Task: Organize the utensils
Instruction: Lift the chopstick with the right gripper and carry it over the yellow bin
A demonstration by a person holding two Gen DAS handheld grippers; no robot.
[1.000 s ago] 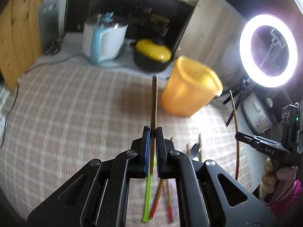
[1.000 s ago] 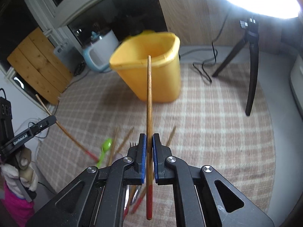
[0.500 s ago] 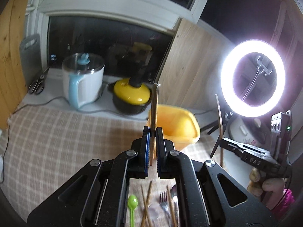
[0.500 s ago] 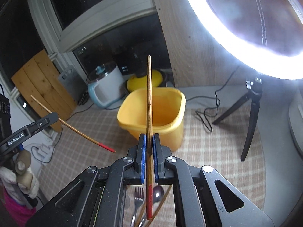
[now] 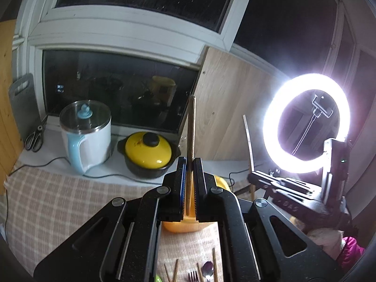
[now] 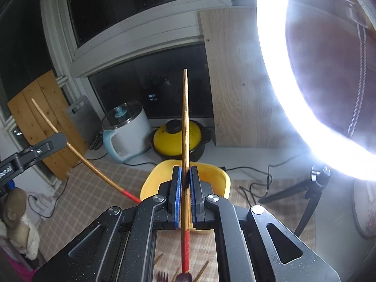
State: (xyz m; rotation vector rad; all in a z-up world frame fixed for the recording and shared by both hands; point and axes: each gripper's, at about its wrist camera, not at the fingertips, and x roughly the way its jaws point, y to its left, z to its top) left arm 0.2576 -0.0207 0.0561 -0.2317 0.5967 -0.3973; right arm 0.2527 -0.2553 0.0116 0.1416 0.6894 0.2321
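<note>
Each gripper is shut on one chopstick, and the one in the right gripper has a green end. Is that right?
Not quite. The right gripper is shut on a chopstick with a red end, as the right wrist view shows. The left gripper is indeed shut on its own chopstick.

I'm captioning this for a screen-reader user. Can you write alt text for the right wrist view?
The right gripper is shut on a red-ended chopstick above a yellow bin. At left, the left gripper holds another chopstick; a ring light glares at right.

A white kettle (image 5: 85, 134) stands beside a yellow-lidded pot (image 5: 148, 154) under the window, ring light (image 5: 305, 123) glowing right.
</note>
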